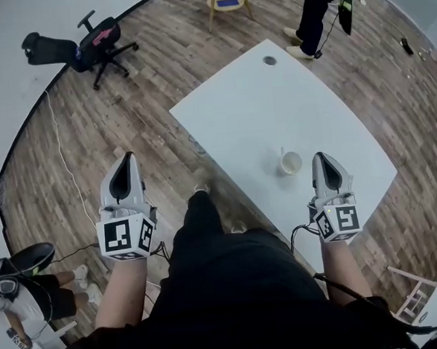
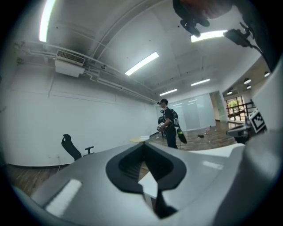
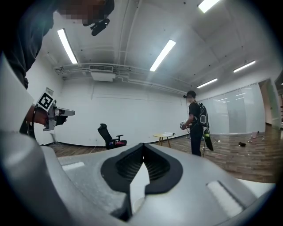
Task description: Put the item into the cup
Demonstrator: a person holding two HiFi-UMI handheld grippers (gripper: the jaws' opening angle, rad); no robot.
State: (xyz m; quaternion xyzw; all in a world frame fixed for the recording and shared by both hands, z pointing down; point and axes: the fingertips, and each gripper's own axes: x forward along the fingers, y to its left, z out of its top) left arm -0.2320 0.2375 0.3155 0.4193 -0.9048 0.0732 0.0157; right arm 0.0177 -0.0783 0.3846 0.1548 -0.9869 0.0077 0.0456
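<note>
A white cup (image 1: 291, 163) stands upright near the front of the white table (image 1: 244, 116). A small dark round thing (image 1: 270, 60) lies at the table's far end; I cannot tell what it is. My right gripper (image 1: 319, 158) is shut and empty, its tip just right of the cup, apart from it. My left gripper (image 1: 128, 158) is shut and empty too, held over the wooden floor to the left of the table. In the left gripper view the jaws (image 2: 142, 145) meet with nothing between them. The same holds in the right gripper view (image 3: 142, 146).
A black office chair (image 1: 94, 44) stands at the far left, and a wooden stool (image 1: 227, 1) beyond the table. One person (image 1: 315, 6) stands by the table's far corner. Another person (image 1: 21, 284) is at the lower left.
</note>
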